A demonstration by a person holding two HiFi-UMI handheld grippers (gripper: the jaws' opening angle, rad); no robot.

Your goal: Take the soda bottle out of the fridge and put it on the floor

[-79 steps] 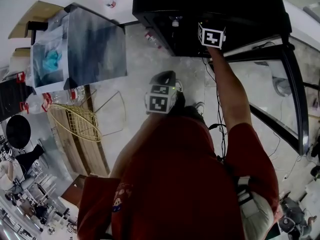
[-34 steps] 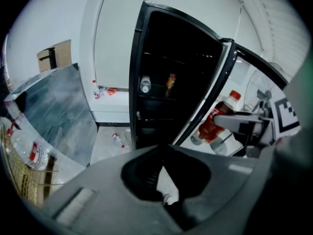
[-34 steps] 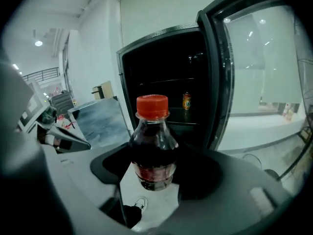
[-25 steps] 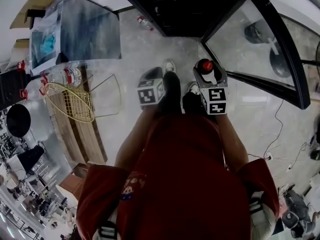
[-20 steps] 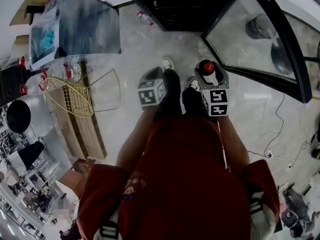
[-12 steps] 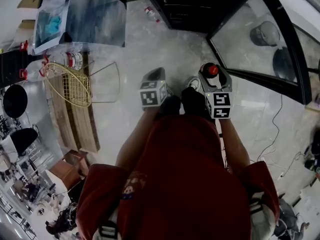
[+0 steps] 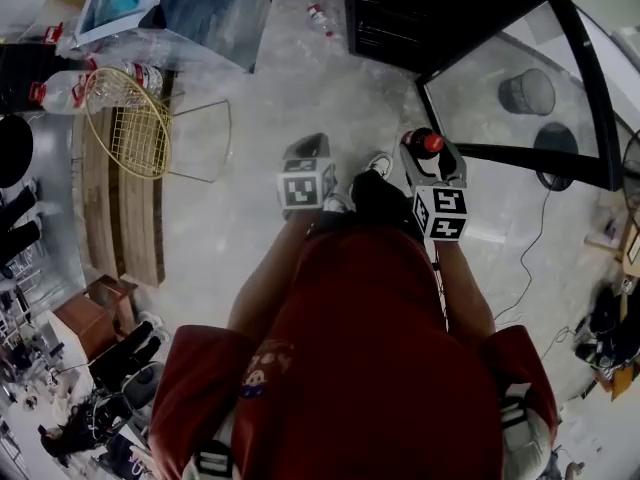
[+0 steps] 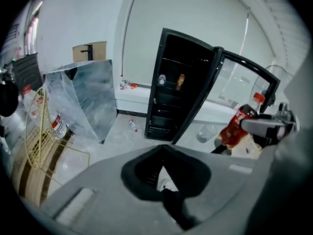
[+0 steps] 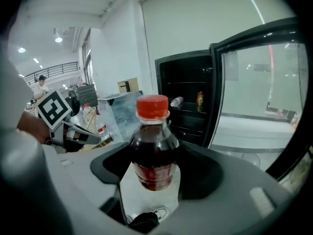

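Observation:
The soda bottle (image 9: 153, 155), dark cola with a red cap, stands upright between the grey jaws of my right gripper (image 9: 152, 173), which is shut on its body. From the head view the bottle (image 7: 428, 144) and right gripper (image 7: 426, 160) hang above the floor by the person's shoes, in front of the black fridge (image 7: 420, 8). The fridge's glass door (image 7: 520, 93) stands open to the right. My left gripper (image 7: 305, 156) hangs beside it on the left; its jaws (image 8: 164, 173) are together with nothing between them. In the left gripper view the bottle (image 8: 238, 127) shows at the right.
A can (image 9: 200, 98) and a small bottle (image 9: 177, 101) sit on a fridge shelf. On the left are a foil-wrapped box (image 7: 205, 8), a wire basket (image 7: 125, 118), a wooden pallet (image 7: 110, 218) and water bottles (image 7: 60, 88). A small bottle (image 7: 320, 18) lies by the fridge. A cable (image 7: 530, 268) trails at the right.
The right gripper has come back out of the fridge with the bottle and now holds it low by the feet. The left gripper has stayed about where it was.

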